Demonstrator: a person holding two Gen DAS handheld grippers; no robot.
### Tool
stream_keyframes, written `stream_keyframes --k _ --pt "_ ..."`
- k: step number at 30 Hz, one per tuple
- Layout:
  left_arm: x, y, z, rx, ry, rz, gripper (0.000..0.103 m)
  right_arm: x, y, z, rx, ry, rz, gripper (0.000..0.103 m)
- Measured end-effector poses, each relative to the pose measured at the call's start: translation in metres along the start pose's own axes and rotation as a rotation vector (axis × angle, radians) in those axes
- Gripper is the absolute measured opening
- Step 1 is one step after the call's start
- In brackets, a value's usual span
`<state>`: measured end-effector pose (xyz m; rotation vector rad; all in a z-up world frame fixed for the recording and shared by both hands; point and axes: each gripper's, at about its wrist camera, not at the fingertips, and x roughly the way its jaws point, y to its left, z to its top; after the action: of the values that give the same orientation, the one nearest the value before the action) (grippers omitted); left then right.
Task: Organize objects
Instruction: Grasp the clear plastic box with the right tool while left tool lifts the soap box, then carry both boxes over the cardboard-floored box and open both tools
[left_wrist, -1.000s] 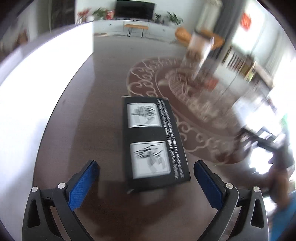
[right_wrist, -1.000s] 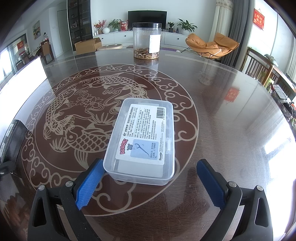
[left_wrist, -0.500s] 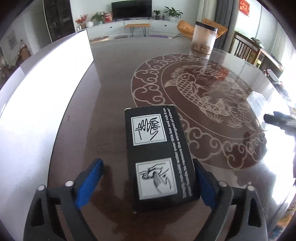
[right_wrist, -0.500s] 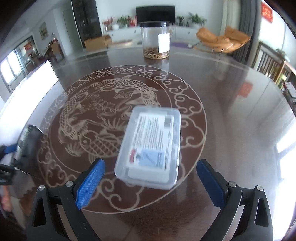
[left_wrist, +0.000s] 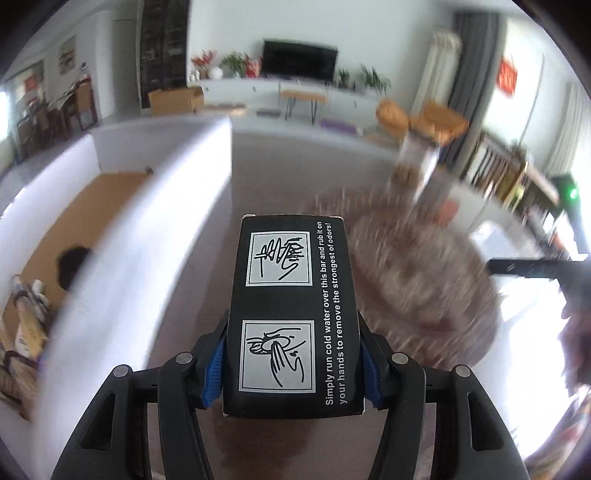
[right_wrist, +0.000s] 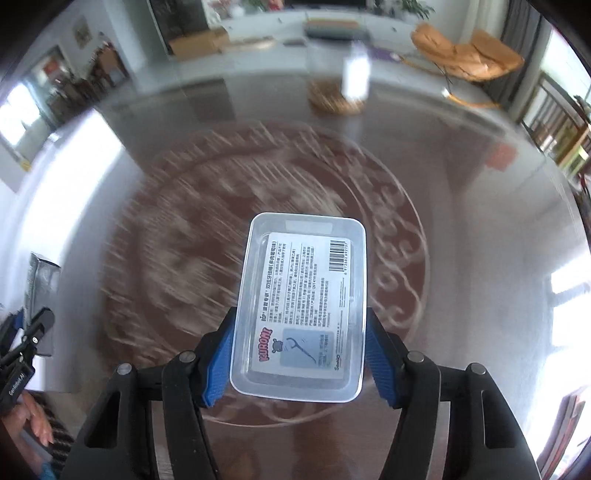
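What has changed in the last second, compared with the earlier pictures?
Both grippers closed. The left gripper now clamps the black box, and the right gripper clamps the clear plastic box; both boxes look lifted off the table. The jar stayed at the table's far side.

The right gripper (right_wrist: 297, 363) is clamping a clear rectangular plastic box (right_wrist: 301, 314) with a printed label above the dark patterned table (right_wrist: 461, 240).

- Living rm: white walls, black TV (left_wrist: 300, 60) on far wall above long white cabinet (left_wrist: 258, 90).
- Orange chair (right_wrist: 467, 55) nr grey curtain (left_wrist: 476, 62).
- Bright daylight from windows, right side.
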<state>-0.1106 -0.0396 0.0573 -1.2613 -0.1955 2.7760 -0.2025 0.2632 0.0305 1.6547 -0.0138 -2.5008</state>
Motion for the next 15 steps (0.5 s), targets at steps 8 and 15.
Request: stream_keyframes --k 8,15 --pt "-0.090 0.107 0.059 -0.115 -0.154 0.137 0.058 -0.075 0.155 0.062 -0.220 -0.197 0.221 0.063" --pt "-0.071 0.222 0.031 -0.232 0.008 0.331 0.058 -0.067 0.334 0.052 -0.478 -0.165 0.422 0.064"
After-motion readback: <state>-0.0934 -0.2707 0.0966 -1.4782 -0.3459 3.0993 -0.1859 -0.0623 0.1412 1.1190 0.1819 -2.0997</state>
